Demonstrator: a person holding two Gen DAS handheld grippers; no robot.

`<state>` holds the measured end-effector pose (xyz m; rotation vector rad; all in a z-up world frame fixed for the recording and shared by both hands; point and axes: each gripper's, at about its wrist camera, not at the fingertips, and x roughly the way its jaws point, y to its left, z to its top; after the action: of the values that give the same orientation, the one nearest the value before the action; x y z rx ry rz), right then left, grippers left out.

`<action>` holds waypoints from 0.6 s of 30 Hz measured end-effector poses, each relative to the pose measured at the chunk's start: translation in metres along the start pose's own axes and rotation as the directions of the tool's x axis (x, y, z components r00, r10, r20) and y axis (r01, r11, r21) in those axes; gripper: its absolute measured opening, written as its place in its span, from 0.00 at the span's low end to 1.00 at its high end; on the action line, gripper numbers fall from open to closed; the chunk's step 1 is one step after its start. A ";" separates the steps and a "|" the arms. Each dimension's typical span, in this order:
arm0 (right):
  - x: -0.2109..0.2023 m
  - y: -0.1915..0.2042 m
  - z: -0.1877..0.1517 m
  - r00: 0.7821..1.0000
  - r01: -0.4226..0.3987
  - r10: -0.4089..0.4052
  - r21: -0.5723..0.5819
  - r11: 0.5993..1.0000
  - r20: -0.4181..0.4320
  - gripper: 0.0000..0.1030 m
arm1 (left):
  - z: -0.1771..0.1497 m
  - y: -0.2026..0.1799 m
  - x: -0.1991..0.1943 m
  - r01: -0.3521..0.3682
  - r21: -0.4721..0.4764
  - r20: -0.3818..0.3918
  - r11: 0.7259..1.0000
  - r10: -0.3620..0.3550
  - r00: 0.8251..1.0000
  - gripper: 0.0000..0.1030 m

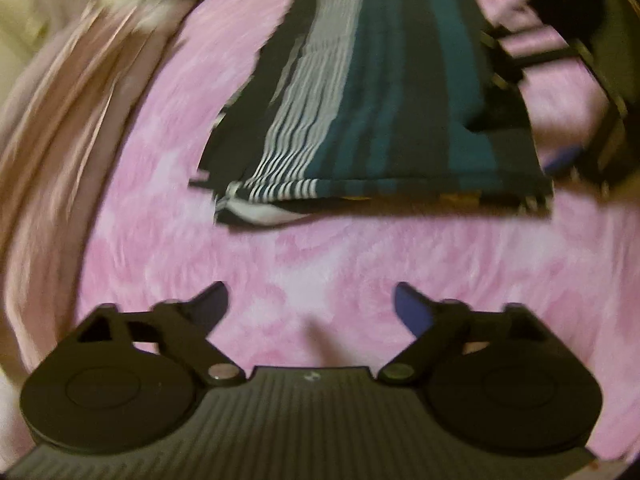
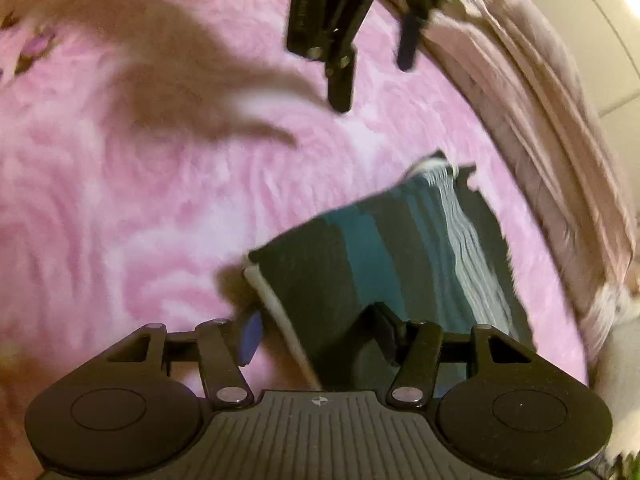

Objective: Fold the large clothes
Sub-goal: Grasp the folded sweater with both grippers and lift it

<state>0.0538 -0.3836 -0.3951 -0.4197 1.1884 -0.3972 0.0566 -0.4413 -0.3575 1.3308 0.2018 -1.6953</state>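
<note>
Right wrist view shows my right gripper [image 2: 320,336] sitting directly over the near corner of the striped garment [image 2: 404,256], its fingers spread with nothing between them. One blue-padded finger is over bare pink blanket [image 2: 120,200], just left of the garment's pale edge, and the other is above the dark cloth, so the edge runs between them. From here the folded garment stretches away to the far right, stripes running along its length toward the white-tipped far corner.

From the left wrist view, my left gripper [image 1: 312,304] is also spread wide and empty, hanging over bare blanket with the garment [image 1: 380,100] well ahead of it, on the far side. I see its short folded edge facing me, layers stacked, white showing at the left corner. Its long axis points away from this gripper. At the far right of this view I can make out my right gripper [image 1: 576,52], blurred, at the garment's other end.

So I judge the two grippers face each other along the garment's length, the right one much nearer the cloth. Any next fold would start from the right side; the left must travel forward to reach the short edge. Both pictures are smeared, so fine wrinkles are beyond me.
</note>
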 end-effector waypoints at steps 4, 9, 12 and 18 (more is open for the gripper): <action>-0.010 -0.025 -0.001 1.000 -0.028 0.028 0.146 0.989 0.001 0.14 | 0.003 -0.009 0.018 -0.036 0.245 0.048 0.969 0.025 0.999 0.87; -0.035 -0.061 0.007 0.999 -0.051 0.044 0.299 0.953 0.031 0.10 | 0.012 -0.006 0.053 -0.113 0.461 0.134 0.880 0.057 0.989 0.87; -0.047 -0.078 0.013 0.998 -0.062 0.049 0.348 0.935 0.046 0.10 | 0.019 -0.001 0.068 -0.143 0.523 0.185 0.840 0.052 0.981 0.86; -0.066 -0.097 0.010 0.997 -0.075 0.055 0.416 0.906 0.062 0.10 | 0.024 0.008 0.095 -0.081 0.649 0.152 0.757 -0.024 0.988 0.36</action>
<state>0.0345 -0.4326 -0.2895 -0.0156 1.0316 -0.5662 0.0496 -0.5139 -0.4237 1.6731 -0.5618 -1.9137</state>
